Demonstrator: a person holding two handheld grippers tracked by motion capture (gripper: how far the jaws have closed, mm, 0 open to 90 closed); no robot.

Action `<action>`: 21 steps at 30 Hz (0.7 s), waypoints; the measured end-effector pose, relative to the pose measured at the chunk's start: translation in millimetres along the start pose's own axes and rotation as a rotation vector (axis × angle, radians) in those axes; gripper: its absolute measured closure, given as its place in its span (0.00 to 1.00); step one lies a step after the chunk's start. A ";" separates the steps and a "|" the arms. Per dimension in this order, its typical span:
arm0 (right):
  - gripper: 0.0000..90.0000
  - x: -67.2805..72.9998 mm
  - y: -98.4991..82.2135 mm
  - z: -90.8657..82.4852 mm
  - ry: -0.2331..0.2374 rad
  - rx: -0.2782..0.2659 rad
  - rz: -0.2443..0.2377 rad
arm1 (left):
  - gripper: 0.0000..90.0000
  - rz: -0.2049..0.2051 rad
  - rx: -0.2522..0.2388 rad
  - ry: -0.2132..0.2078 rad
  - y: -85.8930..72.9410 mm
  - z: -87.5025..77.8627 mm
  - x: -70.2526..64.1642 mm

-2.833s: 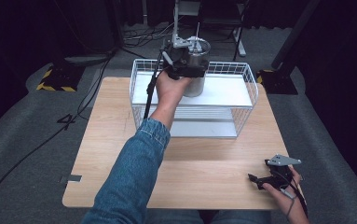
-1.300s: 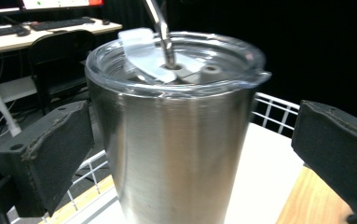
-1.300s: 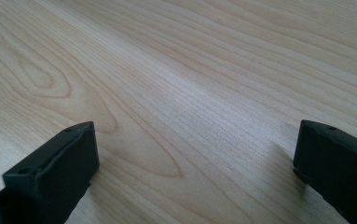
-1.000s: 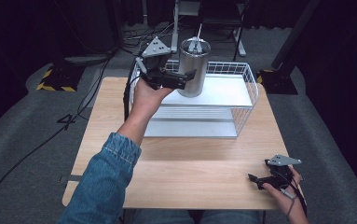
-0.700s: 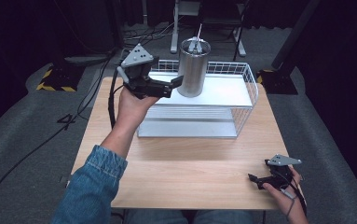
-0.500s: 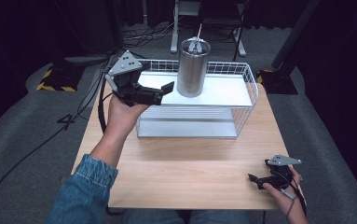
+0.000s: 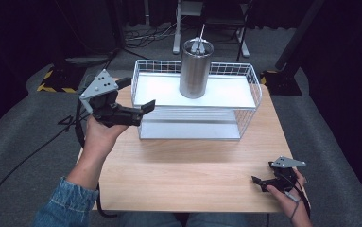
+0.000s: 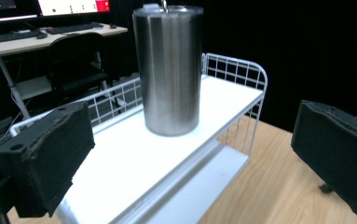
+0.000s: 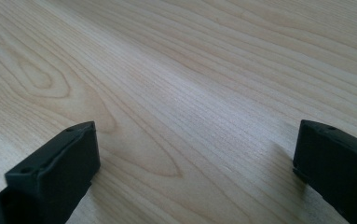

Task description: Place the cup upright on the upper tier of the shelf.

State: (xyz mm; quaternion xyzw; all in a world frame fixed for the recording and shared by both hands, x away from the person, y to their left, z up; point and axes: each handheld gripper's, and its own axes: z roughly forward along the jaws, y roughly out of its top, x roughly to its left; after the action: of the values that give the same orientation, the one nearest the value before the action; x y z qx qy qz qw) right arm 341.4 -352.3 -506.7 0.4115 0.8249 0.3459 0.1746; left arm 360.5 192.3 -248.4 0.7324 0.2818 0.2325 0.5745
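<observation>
A brushed steel tumbler [image 7: 195, 70] with a lid and straw stands upright on the upper shelf of a white wire rack [image 7: 237, 97] at the back of the wooden table [image 7: 188, 175]. My left gripper [image 7: 137, 93] hovers open just off the rack's left end, jaws pointing toward it and holding nothing. In the left gripper view the tumbler [image 8: 169, 70] stands well ahead of that gripper [image 8: 190, 154], on the shelf [image 8: 120, 163]. My right gripper [image 7: 259, 183] rests low at the table's front right corner. It is open [image 9: 195, 158] over bare wood [image 9: 176, 84].
The rack has a lower shelf [image 7: 188, 130] with nothing on it. Behind the table are metal stand legs [image 7: 176, 45], floor cables and a yellow-and-black striped block [image 7: 51, 85]. A desk with monitors [image 8: 50, 7] and a chair [image 8: 73, 60] stand beyond the rack.
The left gripper let go of the tumbler on the upper shelf, then pulled back to the left and toward the person. The tumbler stays upright. The right gripper has not moved.
</observation>
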 end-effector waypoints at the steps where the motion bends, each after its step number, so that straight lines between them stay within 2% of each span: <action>1: 0.01 0.0 0.0 0.0 0.000 0.000 0.000 | 0.00 0.004 0.002 -0.003 -2.9 -4.5 -0.4; 6: 0.01 0.0 0.0 0.0 0.000 0.000 0.000 | 0.00 0.014 0.004 -0.010 -14.2 -18.6 -4.2; 11: 0.01 -0.1 0.0 0.0 0.000 0.000 0.000 | 0.00 0.054 0.051 0.008 -30.2 -27.1 -10.3; 21: 0.01 0.0 0.0 0.0 -0.001 0.000 0.001 | 0.00 0.050 0.111 0.014 -76.8 -36.4 -14.6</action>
State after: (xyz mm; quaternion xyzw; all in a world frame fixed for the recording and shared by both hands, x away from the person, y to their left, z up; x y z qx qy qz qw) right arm 341.5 -352.3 -506.7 0.4122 0.8247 0.3458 0.1745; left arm 314.4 222.1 -315.0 0.7685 0.2800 0.2356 0.5250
